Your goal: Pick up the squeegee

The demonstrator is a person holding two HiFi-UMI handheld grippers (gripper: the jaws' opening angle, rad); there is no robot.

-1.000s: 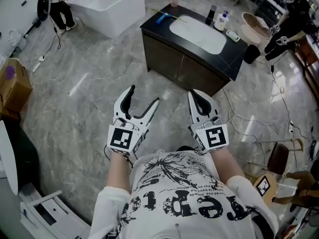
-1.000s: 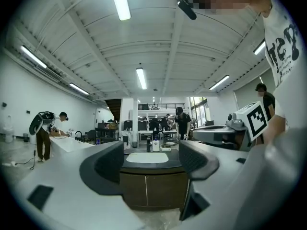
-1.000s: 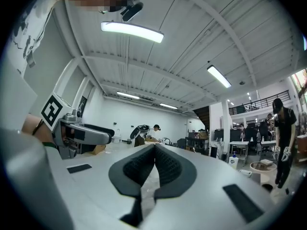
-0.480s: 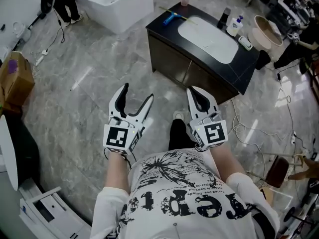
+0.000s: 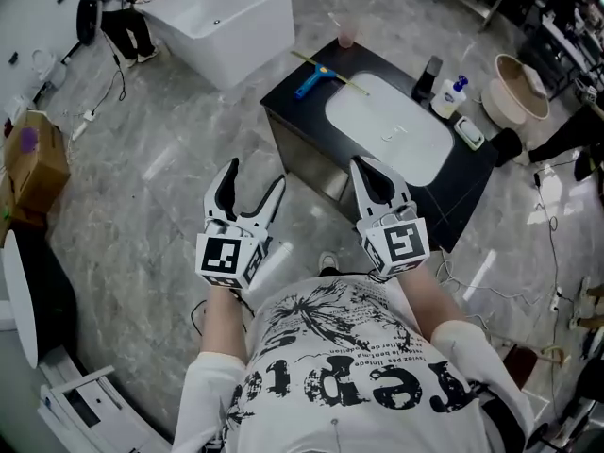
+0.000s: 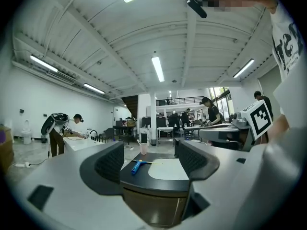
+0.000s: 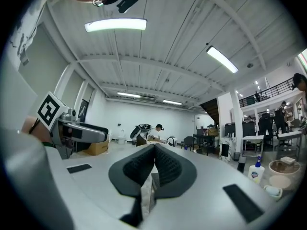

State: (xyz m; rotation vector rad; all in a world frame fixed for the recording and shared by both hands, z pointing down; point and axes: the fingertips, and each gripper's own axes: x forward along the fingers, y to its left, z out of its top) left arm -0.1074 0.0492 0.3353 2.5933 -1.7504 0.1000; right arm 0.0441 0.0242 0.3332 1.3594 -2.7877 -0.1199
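- My left gripper (image 5: 253, 185) has its jaws spread wide with nothing between them. The right gripper (image 5: 370, 173) has its pads pressed together and is empty.
- The squeegee (image 5: 309, 82) lies flat on the black vanity top (image 5: 283, 105) at its far-left corner, well apart from both grippers. Its blue handle points toward the left edge and the blade runs alongside the basin (image 5: 389, 125).
- The left gripper view frames it between the spread jaws, so I read left as the picking side, pre-opened for the handle.
- Room: the pink cup (image 5: 346, 37) stands near the blade and the soap bottle (image 5: 451, 97) is well off to the right. There's open floor off the counter's left edge, so I'd come in from there.
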